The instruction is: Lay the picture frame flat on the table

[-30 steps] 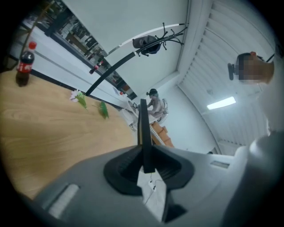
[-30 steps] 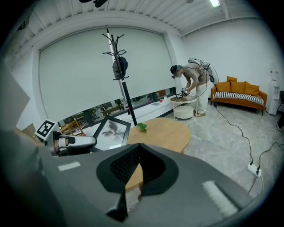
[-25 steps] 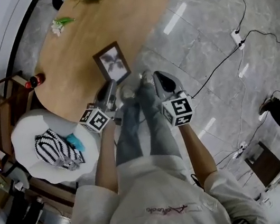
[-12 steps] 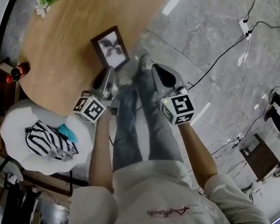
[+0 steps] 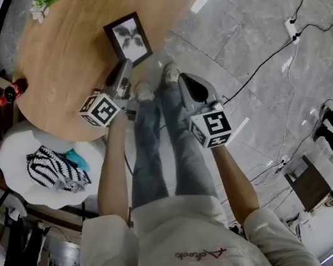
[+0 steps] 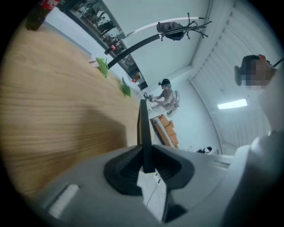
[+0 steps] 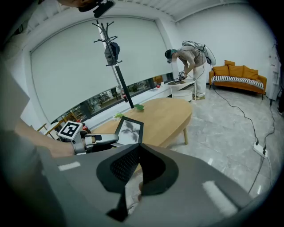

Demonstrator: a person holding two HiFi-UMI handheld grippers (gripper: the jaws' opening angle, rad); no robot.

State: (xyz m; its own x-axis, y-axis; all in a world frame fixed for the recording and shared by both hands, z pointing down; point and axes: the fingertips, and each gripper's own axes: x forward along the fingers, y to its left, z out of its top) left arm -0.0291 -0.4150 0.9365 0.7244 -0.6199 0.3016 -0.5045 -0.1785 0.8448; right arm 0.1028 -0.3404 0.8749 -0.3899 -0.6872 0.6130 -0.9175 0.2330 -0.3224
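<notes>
- The left gripper (image 5: 124,68) reaches over the near rim of the oval wooden table (image 5: 68,44). Its arm stretches out from the person's body.
- Its fingers are closed on the frame (image 5: 127,38). In the left gripper view the frame's thin dark edge (image 6: 143,128) runs straight down between the pads, which press on it from both sides.
- The grip is at the frame's near side, by a lower corner.
- The frame is near the table's edge on the person's side. It holds a grey leaf print in a dark border.
- In the right gripper view the frame is tilted, not flat: its top is raised off the wood and its face is turned towards that camera.
- I cannot tell whether its lower edge touches the tabletop.
- The right gripper (image 5: 181,80) hangs off the table, over the person's jeans and the grey tiled floor, well apart from the frame.
- Its fingers are together at the tips, with nothing between them.
- A green sprig (image 5: 44,1) lies at the table's far end.
- A red-capped bottle (image 5: 9,94) stands just beside the table, on the left.
- A white chair (image 5: 28,147) with a striped cloth (image 5: 55,172) stands beside the table.
- Cables (image 5: 268,60) cross the floor on the right.
- In the right gripper view a coat stand (image 7: 113,53) rises behind the table. Further off there is an orange sofa (image 7: 239,71).
</notes>
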